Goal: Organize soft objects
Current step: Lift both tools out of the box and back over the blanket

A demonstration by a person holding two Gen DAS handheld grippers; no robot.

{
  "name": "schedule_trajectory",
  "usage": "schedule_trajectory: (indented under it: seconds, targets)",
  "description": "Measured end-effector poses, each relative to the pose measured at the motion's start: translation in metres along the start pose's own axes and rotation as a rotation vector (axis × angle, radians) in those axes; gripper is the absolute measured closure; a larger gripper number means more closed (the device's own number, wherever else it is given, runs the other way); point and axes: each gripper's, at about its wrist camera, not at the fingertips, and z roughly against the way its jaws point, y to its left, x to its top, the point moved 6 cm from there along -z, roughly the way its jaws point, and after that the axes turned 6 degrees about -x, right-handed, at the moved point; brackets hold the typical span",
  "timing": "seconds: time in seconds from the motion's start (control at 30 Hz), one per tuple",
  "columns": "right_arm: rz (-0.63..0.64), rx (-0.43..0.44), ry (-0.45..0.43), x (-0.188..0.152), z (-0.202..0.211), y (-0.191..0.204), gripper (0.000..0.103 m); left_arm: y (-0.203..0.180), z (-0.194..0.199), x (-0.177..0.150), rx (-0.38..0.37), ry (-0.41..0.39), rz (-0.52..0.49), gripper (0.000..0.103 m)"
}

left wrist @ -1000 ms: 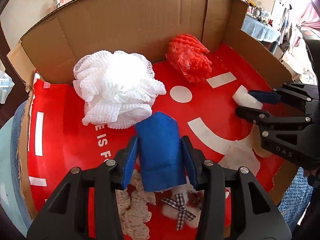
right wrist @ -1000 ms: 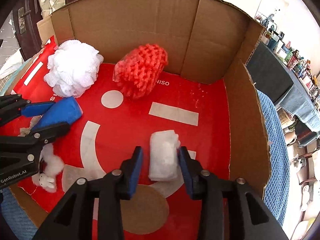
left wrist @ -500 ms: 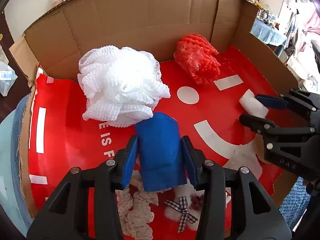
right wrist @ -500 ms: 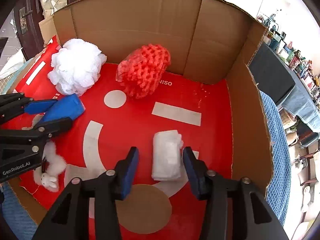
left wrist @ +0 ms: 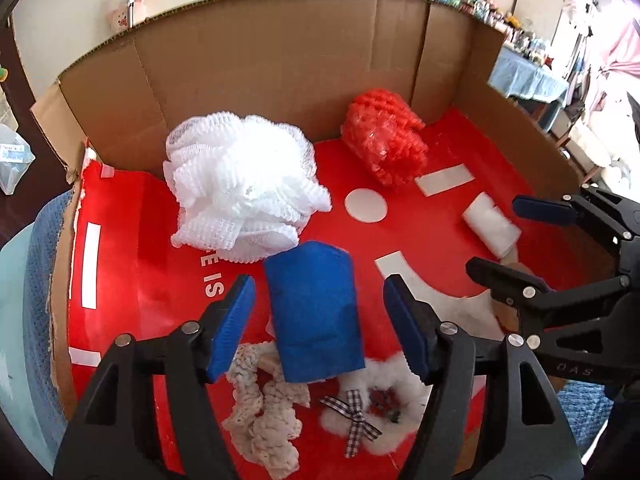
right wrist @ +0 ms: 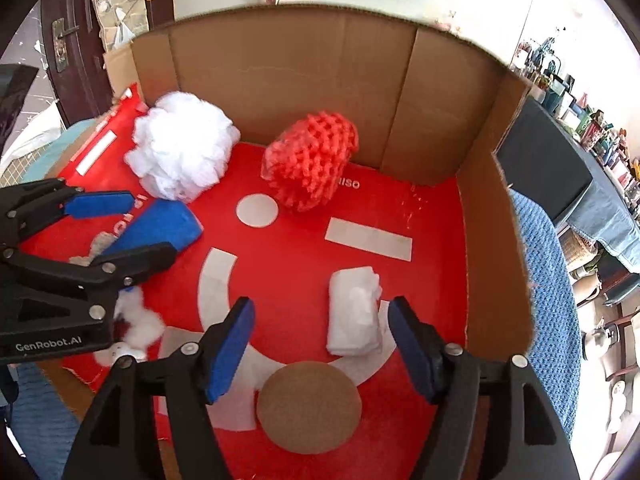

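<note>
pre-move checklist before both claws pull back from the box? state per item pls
1. Left claw clear of the blue sponge: ok, jaws opening, gaps both sides.
2. Right claw clear of the white foam roll: ok, jaws opening, pads off it.
3. Blue sponge resting on the red box floor: ok.
4. White roll resting on the floor: ok.
5. The two claws apart from each other: ok.
6. Fluffy white ring and cream scrunchie under the left claw, free of snagging: cannot tell.

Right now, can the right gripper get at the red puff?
Probably yes. The right gripper, jaws opening, has only the white roll between them; the red puff sits beyond with bare floor before it.
</note>
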Motion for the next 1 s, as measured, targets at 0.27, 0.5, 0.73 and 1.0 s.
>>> schedule_trajectory:
  seconds: [0.27,0.5,0.73,1.0]
  targets:
    - [-0.018,0.011,-0.073,-0.005,0.036,-0.003,0.024,0.001,0.035,-0.003,-0.026,-0.086,0.018,0.031]
    - [-0.049,0.015,-0.154,-0.003,0.07,-0.004,0.009,-0.006,0.078,-0.011,-0.019,-0.186,0.021,0.027]
    - [-0.085,0.029,-0.259,-0.015,0.12,-0.004,0.002,-0.018,0.123,-0.03,0.005,-0.299,0.023,0.02]
    - [-0.125,0.037,-0.395,-0.046,0.179,-0.002,0.0,-0.036,0.169,-0.068,0.075,-0.426,0.011,0.012]
